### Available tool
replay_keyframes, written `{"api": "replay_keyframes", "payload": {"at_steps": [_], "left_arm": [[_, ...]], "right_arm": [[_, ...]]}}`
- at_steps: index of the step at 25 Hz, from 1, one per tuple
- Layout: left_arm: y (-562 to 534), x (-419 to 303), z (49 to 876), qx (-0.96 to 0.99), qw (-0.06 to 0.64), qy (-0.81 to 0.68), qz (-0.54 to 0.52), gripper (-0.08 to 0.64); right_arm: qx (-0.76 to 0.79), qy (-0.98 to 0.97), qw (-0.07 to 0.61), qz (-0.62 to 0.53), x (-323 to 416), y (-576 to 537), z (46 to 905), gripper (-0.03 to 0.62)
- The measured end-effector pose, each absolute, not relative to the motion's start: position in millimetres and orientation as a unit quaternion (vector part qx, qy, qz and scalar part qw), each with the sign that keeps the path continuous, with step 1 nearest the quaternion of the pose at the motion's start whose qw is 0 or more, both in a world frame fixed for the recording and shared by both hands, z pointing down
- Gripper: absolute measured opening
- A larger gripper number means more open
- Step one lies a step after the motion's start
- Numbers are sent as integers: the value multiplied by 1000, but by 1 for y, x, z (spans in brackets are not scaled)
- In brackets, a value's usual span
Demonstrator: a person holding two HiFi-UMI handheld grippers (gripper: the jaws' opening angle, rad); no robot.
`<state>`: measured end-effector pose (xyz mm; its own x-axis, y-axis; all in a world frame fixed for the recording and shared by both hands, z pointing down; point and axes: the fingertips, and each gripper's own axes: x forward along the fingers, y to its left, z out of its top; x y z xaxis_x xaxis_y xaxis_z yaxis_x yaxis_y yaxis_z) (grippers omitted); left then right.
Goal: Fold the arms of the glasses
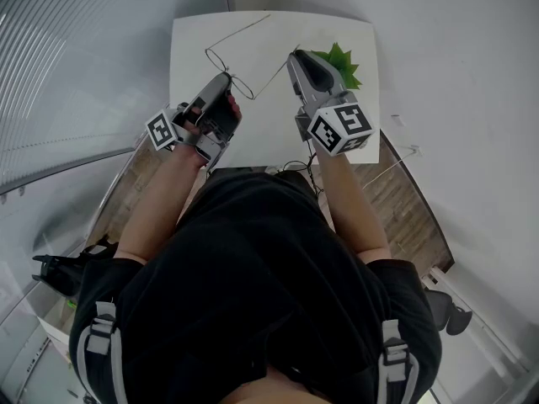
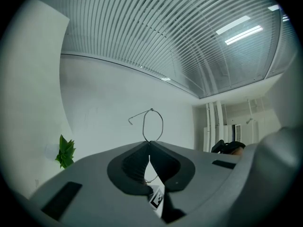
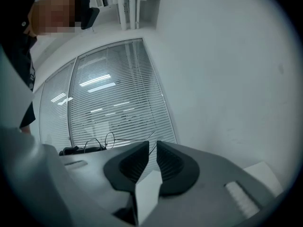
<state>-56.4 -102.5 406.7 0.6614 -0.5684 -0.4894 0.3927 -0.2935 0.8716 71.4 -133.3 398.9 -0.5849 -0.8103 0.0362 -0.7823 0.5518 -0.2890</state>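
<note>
**Person.** Black top [image 1: 253,259], seen from above, with both bare forearms reaching forward and one tool in each hand.

**Marker cubes.** One on each tool, the left [image 1: 162,130] and the right [image 1: 341,127], at the ends nearest the body.

**Left tool** [image 1: 226,78] [image 2: 147,142]. Tilted upward. Its jaws are clenched tip to tip on the wire frame of the glasses, beside the bridge. In the left gripper view one lens loop stands up just above the jaw tips, and more wire shows lower down between the pads.

**Right tool** [image 1: 293,55] [image 3: 151,145]. Held about level and to the right of the glasses. The jaws stand a narrow gap apart. The end of the nearer arm runs into that gap, and the pads are not seen pressing on it.

**Glasses** [image 1: 244,87] [image 2: 152,125] [image 3: 102,141]. Thin wire frame with round lenses, carried by the left tool over the tabletop. Both arms are spread out.
- Nearer arm [image 1: 274,73]: slants toward the right tool.
- Farther arm [image 1: 240,30]: slants away toward the far edge of the tabletop.

**Tabletop** [image 1: 269,133]. White and square.

**Plant** [image 1: 339,61] [image 2: 65,151]. Green and leafy, at the right side of the tabletop, just beyond the right tool.

**Blinds** [image 2: 165,41] [image 3: 118,103]. Horizontal slats behind glass, beyond the tabletop.
</note>
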Motion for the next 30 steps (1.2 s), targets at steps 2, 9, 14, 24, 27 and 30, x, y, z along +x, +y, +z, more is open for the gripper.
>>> {"api": "replay_keyframes", "payload": {"at_steps": [2,9,14,24,27,30], "left_arm": [[-102,-56,407,694,591,-61,-406,14],[-102,-56,405,695,592,-54,-404,14],[-102,-55,406,695,593,-53,-403,14],[-101,-55,408,694,597,-52,-401,14],[-102,-55,408,694,595,-52,-401,14],[-102,-56,408,694,595,-52,-401,14]], "right_arm": [[-451,880,50,-138,70,-134,399,44],[-447,883,51,-135,63,-135,396,41],[-442,886,54,-133,59,-136,393,41],[-427,893,51,-132,48,-135,393,38],[-422,896,51,-132,44,-135,393,37],[-418,897,51,-132,40,-134,393,37]]}}
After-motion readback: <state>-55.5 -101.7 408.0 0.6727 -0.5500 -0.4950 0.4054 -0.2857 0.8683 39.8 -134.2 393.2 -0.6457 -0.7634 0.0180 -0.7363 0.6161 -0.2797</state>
